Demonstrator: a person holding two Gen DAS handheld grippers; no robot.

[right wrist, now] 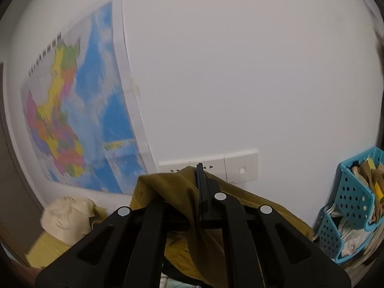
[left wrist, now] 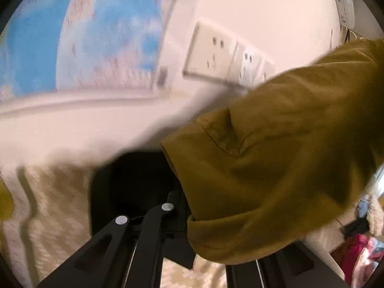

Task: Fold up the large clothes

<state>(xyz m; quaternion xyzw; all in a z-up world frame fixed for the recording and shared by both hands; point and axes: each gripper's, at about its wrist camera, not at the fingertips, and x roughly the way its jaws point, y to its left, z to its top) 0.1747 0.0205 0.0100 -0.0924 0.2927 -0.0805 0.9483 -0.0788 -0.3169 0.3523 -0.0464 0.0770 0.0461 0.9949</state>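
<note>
here the mustard-coloured garment (right wrist: 187, 192) hangs off the bed, held up in front of the white wall (right wrist: 264, 72) near the socket plates (right wrist: 240, 165). the right gripper (right wrist: 200, 187) has its jaws pressed together with a fold of the cloth pinched between them; the fabric drapes over both sides of the fingers, which suggests it was caught at an edge so the rest can fall free. in the left wrist view the same cloth (left wrist: 276, 156) sweeps across the right half of the picture and covers the spot where the left gripper (left wrist: 182, 206) closes, so the pinch itself is hidden, though its arms stand drawn in and the cloth appears to hang from it (the view is much blurred). lifting with both tongs at once is probably meant to spread the large piece and let it hang straight before it is laid down and folded. a patterned bed cover (left wrist: 55, 204) lies below, at the lower left. a wall map (right wrist: 79, 110) and a blue basket (right wrist: 355, 196) stand by, apart from the work.
</note>
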